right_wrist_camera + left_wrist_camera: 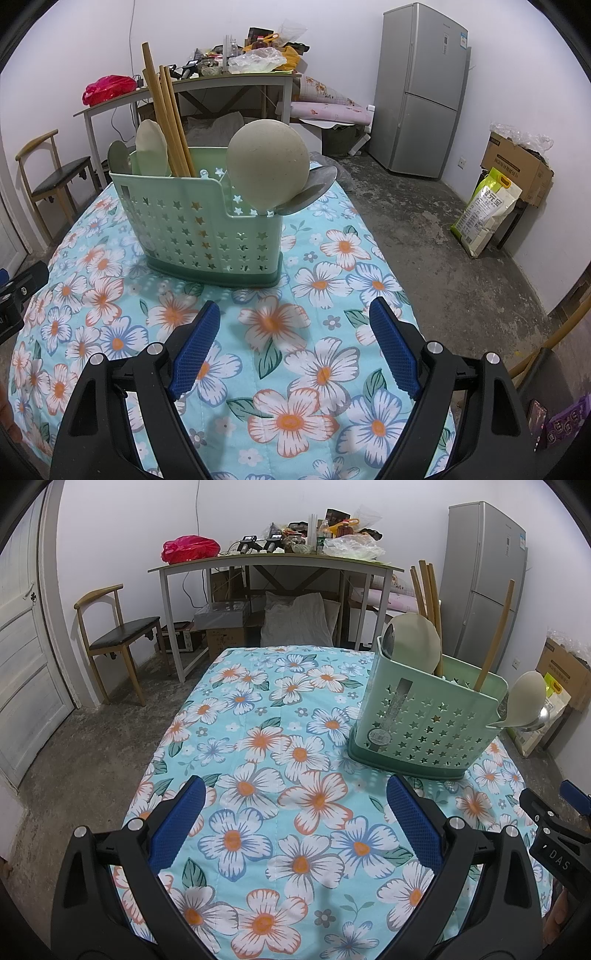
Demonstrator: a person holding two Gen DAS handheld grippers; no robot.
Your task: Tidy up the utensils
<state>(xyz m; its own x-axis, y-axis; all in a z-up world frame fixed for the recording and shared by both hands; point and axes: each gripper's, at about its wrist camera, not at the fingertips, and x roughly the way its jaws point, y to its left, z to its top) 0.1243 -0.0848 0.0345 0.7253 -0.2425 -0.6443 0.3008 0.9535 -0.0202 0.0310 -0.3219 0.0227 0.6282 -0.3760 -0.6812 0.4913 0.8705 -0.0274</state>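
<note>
A green utensil holder with star holes [421, 720] [207, 229] stands on the floral tablecloth [280, 760] [295, 332]. It holds wooden chopsticks [166, 122] [428, 590], cream spoons [267, 162] [526, 698] [417, 642] and metal spoons [314, 188] [388, 635]. My left gripper [295, 794] is open and empty, low over the cloth, to the front left of the holder. My right gripper [291, 317] is open and empty, just in front of the holder. The right gripper's body shows at the right edge of the left wrist view [546, 823].
A cluttered desk [273, 559] [192, 83] stands behind the table, with a chair [118, 635] [55, 177] to its left. A grey fridge [484, 576] [424, 88], cardboard boxes [517, 166] and a rice bag [487, 210] stand on the right. A door [22, 657] is at far left.
</note>
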